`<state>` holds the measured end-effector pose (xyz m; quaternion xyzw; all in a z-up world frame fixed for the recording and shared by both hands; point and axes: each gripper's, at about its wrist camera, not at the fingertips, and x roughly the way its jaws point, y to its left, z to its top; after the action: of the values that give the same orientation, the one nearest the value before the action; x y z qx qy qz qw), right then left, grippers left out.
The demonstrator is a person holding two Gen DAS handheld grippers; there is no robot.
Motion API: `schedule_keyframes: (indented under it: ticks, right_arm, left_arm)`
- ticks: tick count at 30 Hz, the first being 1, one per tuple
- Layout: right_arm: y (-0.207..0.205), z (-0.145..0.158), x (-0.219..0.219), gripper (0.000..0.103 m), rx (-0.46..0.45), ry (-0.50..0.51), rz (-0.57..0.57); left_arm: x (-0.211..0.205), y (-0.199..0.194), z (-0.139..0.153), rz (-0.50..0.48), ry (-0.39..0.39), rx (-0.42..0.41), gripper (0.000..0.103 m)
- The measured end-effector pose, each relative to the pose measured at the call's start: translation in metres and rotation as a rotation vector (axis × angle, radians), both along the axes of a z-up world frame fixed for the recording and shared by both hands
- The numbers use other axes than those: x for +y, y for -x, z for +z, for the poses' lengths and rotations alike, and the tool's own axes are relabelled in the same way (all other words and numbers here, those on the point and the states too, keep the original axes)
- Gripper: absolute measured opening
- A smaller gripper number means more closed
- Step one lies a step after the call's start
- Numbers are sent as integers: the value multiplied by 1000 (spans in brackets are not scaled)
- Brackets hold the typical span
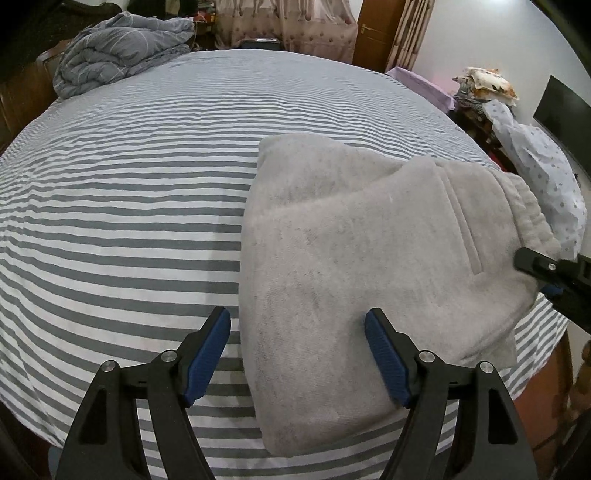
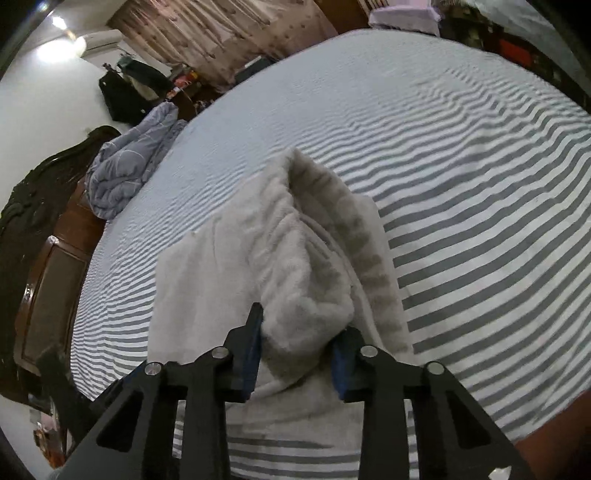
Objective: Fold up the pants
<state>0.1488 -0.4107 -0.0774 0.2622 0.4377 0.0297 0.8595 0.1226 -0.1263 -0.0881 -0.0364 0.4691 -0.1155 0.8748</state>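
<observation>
The pants (image 1: 351,258) lay part-folded at the bed's (image 1: 129,184) near edge. The right gripper (image 2: 299,350) was clamped on the waistband bunch; the left gripper (image 1: 297,354) stood open astride the fold edge. Advised: grip that edge fully, then carry both ends over level.

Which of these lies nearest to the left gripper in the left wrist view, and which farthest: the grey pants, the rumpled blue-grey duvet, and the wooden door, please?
From the left gripper:
1. Grey pants, folded on the striped bed, edge between its open jaws.
2. Blue-grey duvet, far left corner of the bed.
3. Wooden door, beyond the bed, upper right.
</observation>
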Motion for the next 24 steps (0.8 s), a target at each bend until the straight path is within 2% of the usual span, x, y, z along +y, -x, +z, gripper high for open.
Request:
schedule_keyframes:
  ticks: [6,9,13,17,24]
  right_arm:
    - [27,18,1,25,-37,39,-32]
    - [29,9,1,25,-20,69,-44]
    - [26,-12,-5,26,21,69,-59]
    - [26,-15,0,27,32,108,-40]
    - [25,-17,5,29,37,109,-26]
  left_arm:
    - [5,5,14,-12,-7,-26,76]
    - [7,6,16,-15,-26,-26,76]
    - [1,8,12,-28,-90,-17,76]
    - [-6,9,7,-33,-152,-30,76]
    - [-6,6,4,-29,-169,-27,78]
